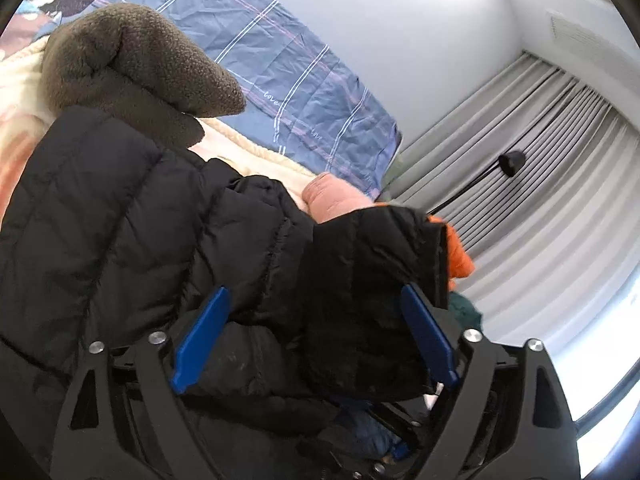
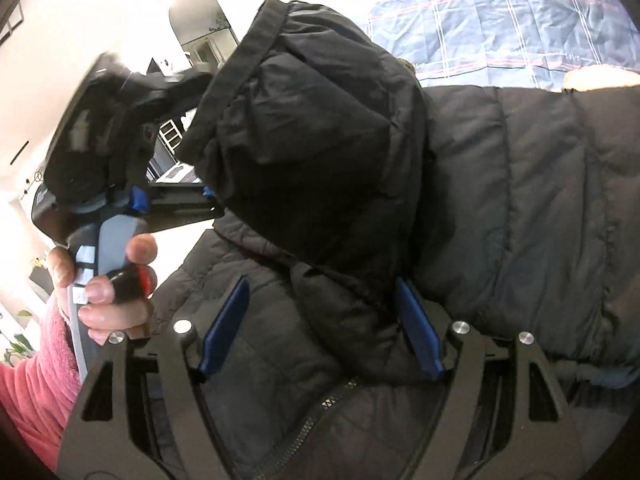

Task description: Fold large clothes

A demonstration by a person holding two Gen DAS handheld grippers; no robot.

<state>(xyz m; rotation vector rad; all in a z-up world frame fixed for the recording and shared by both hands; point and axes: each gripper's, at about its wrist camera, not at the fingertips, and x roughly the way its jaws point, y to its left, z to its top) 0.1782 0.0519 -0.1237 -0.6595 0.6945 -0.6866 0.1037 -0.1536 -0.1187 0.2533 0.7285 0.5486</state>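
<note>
We see one black puffer jacket [image 1: 120, 216] spread across a bed, and it fills most of both wrist views. Two grippers work over it. The left gripper [image 1: 316, 336] stands wide, its two blue fingers [image 1: 200, 340] set far apart on either side of a bunched fold of the jacket; the fabric lies between them, but we cannot make out either pad pressing into it. The right gripper [image 2: 320, 328] is likewise spread, its two blue fingers [image 2: 224, 328] flanking the lower part of the jacket's hood [image 2: 316, 136], which stands up in a dark mound; here too the cloth sits between the fingers without a clear squeeze.

In the right wrist view we count one hand [image 2: 108, 280] in a pink fleece sleeve [image 2: 36, 392], wrapped around the grey handle of the left gripper at the left of the picture.

Beyond the jacket we count one brown fleece garment [image 1: 132, 64] lying folded beside the jacket's far edge, one blue checked bedsheet [image 1: 288, 76] along the wall, one cream blanket [image 1: 256, 156] under the clothes, one pink padded piece [image 1: 336, 200] and one orange piece [image 1: 458, 256] peeking out past the jacket's edge. One grey curtain [image 1: 532, 184] hangs at the right, with a black lamp [image 1: 510, 162] in front of it.
</note>
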